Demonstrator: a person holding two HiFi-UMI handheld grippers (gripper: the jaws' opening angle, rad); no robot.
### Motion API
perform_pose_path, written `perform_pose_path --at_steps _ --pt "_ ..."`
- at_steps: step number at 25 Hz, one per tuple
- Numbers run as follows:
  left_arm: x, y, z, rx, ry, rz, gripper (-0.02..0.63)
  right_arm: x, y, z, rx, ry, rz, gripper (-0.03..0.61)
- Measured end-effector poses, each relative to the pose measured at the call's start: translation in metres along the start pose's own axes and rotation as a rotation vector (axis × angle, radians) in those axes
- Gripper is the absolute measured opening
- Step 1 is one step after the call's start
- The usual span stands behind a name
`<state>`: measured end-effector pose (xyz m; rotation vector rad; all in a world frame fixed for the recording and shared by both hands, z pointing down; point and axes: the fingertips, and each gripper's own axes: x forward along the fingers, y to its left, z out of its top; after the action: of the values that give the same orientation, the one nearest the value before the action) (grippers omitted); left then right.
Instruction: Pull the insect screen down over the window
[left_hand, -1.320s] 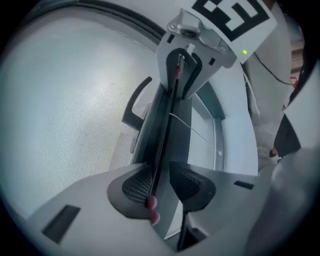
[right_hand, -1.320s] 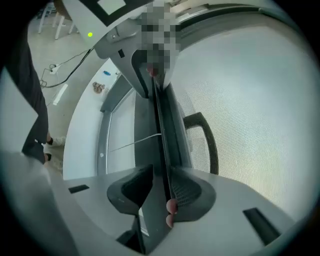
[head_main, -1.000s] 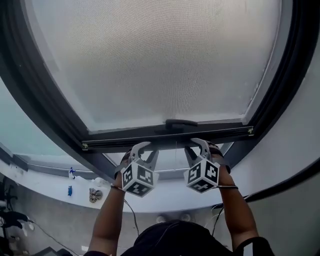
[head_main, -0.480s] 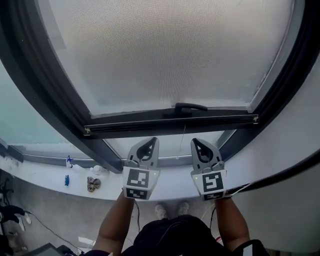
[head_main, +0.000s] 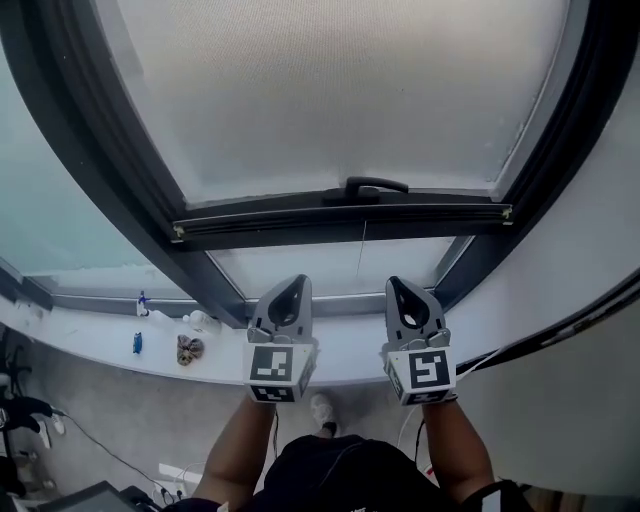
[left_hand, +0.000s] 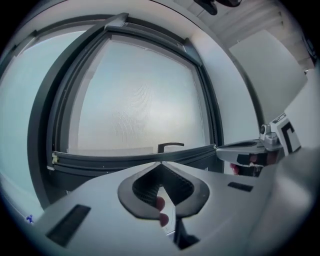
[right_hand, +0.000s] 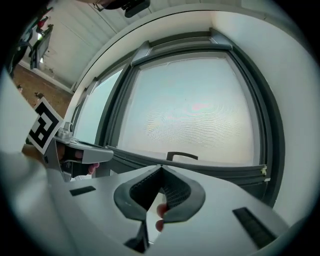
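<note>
So the left gripper (head_main: 293, 284) and right gripper (head_main: 398, 285) just backed off the insect screen (head_main: 340, 90)'s bottom bar (head_main: 300, 222), jaws pressed together empty, screen maybe not fully down.

One insect screen (head_main: 340, 90), one handle (head_main: 372, 186) on it, and two grippers: the left gripper (head_main: 292, 284) and the right gripper (head_main: 401, 285).

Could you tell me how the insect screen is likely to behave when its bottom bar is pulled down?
The bottom bar looks rigid and spans the frame, so it should probably slide level rather than flex. The mesh above looks thin and would likely give if pressed.
</note>
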<state>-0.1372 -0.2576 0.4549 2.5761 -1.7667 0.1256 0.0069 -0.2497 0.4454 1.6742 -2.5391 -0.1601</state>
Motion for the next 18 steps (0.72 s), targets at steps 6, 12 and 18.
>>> perform_pose_path --at_steps 6,12,18 --pt "-0.043 -0.038 0.003 -0.012 -0.028 0.049 0.002 -0.056 -0.006 -0.009 0.037 -0.006 0.023 0.003" --pt "-0.098 -0.073 -0.002 -0.008 -0.032 0.049 0.002 -0.112 0.004 -0.009 0.046 -0.038 0.04 0.003" --pt "-0.153 -0.103 -0.004 -0.036 -0.055 0.075 0.003 -0.169 0.018 -0.008 0.026 -0.037 0.054 0.003"
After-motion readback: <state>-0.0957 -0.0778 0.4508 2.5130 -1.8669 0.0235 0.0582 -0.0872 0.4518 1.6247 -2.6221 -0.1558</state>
